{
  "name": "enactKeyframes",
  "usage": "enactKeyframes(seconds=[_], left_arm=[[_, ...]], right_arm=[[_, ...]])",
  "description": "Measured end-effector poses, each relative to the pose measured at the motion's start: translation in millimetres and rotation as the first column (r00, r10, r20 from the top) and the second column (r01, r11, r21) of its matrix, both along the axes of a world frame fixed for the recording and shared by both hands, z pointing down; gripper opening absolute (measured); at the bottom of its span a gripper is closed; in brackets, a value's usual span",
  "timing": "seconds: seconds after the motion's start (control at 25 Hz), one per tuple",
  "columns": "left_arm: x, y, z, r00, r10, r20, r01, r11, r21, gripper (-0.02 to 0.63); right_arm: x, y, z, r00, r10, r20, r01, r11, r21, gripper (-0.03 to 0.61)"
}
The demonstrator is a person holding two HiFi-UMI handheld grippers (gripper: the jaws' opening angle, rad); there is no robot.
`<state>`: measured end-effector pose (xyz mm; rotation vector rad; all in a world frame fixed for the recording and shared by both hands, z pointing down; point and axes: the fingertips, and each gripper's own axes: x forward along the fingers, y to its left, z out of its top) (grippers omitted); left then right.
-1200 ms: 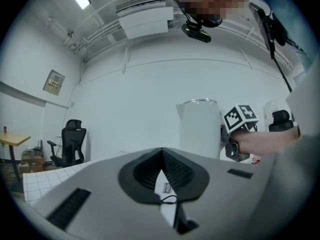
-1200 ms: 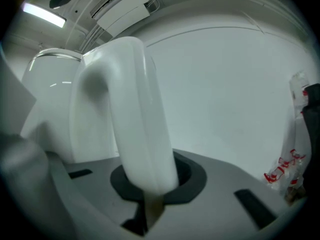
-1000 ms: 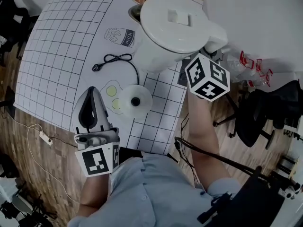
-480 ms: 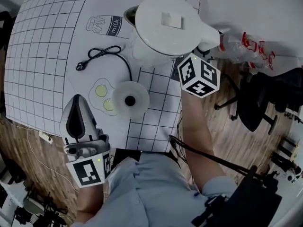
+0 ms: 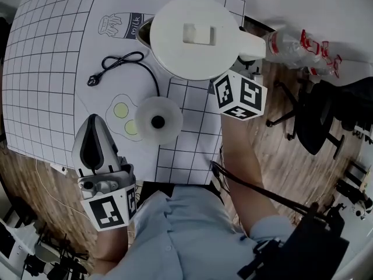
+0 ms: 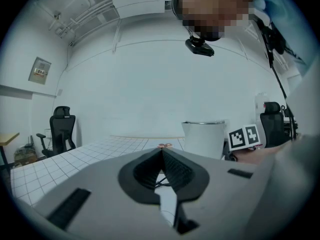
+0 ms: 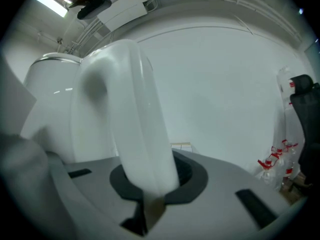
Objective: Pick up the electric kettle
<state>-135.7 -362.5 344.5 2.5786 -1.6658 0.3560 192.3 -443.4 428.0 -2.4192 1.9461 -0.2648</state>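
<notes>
The kettle (image 5: pixel 195 37) is at upper centre in the head view, over the checked mat (image 5: pixel 52 69). My right gripper (image 7: pixel 150 184) grasps its handle (image 7: pixel 135 114), but the jaws are easing apart. I'd tighten before lifting straight up. My left gripper (image 6: pixel 162 171) is clenched and empty.

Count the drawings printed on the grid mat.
2: a milk carton left of the kettle, and fried eggs partly under the round base. Others may lie hidden.
</notes>
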Motion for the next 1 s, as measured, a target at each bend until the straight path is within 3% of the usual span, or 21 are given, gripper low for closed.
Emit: enactKeyframes(seconds=[0.28, 0.48, 1.0], left_arm=[[1, 6, -7, 1.0, -0.008, -0.001, 0.008, 1.0, 0.016, 0.002], [4, 13, -13, 1.0, -0.004, -0.006, 0.004, 0.999, 0.034, 0.002], [23, 50, -53, 1.0, 0.003, -0.025, 0.0, 0.993, 0.119, 0.002]], right_arm=[[-2, 0, 3, 1.0, -0.006, 0.01, 0.006, 1.0, -0.013, 0.037], [0, 11, 15, 0.999, 0.013, 0.032, -0.012, 0.998, -0.054, 0.182], [-33, 91, -6, 0.998, -0.058, 0.009, 0.058, 0.995, -0.084, 0.202]])
